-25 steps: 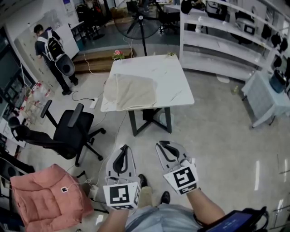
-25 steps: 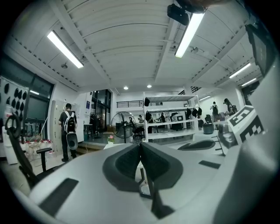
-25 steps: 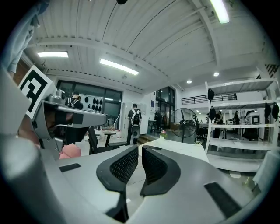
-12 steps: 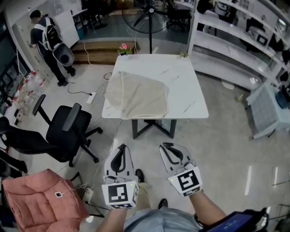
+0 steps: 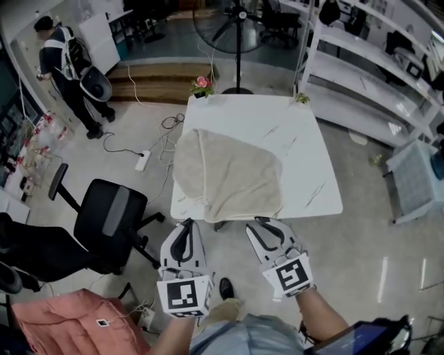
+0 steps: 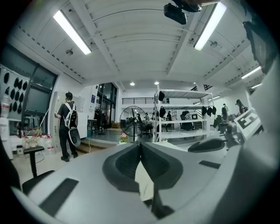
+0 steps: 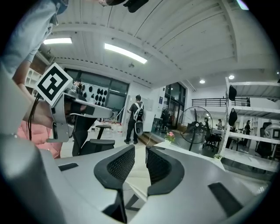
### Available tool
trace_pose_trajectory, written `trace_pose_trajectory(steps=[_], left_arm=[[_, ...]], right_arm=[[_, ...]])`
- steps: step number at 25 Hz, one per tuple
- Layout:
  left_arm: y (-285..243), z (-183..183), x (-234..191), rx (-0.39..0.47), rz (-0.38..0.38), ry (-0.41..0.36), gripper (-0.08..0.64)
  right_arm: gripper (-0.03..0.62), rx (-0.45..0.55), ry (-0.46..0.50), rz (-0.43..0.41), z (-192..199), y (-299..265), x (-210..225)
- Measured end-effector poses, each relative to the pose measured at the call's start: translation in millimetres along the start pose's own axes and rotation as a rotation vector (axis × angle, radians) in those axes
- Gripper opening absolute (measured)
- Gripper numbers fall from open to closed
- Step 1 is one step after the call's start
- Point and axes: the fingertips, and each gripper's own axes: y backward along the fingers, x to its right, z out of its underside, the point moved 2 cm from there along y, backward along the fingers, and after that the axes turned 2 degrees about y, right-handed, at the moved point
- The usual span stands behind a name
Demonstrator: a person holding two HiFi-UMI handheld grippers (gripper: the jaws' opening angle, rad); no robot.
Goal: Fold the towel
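A beige towel (image 5: 232, 173) lies crumpled on the left half of the white marble table (image 5: 309, 163), with one edge hanging over the table's left side. My left gripper (image 5: 186, 225) is held level just short of the table's near edge, below the towel; its jaws are shut with nothing between them (image 6: 140, 146). To its right, my right gripper (image 5: 262, 223) also stops short of that edge. Its jaws (image 7: 140, 153) are opening, a narrow gap shows, and nothing is between them. Neither gripper touches the towel.
A black office chair (image 5: 111, 222) stands left of the table, with a pink cushion (image 5: 62, 322) nearer me. A floor fan (image 5: 239, 21) and a flower pot (image 5: 202, 84) are beyond the table. White shelves (image 5: 374, 76) run along the right. A person (image 5: 66, 66) stands far left.
The table and towel have come much closer in the head view as both grippers moved up to the near edge. The right gripper's jaws have parted slightly.
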Motion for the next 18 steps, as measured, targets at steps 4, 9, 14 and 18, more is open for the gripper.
trace_pose_trajectory(steps=[4,9,14,18], left_arm=[[-26,-24,-20,0.058,0.009,-0.025,0.008],[-48,-34,-31,0.084,0.013,-0.042,0.008],[-68,-21,-33,0.038,0.01,-0.046,0.008],[-80,2,-41,-0.014,-0.025,-0.017,0.008]], right_arm=[[0.094,0.026,0.035,0.025,-20,-28,17],[0.094,0.058,0.059,0.032,-31,-46,29],[0.101,0.028,0.07,-0.019,-13,-67,37],[0.103,-0.018,0.061,-0.126,13,-88,24]])
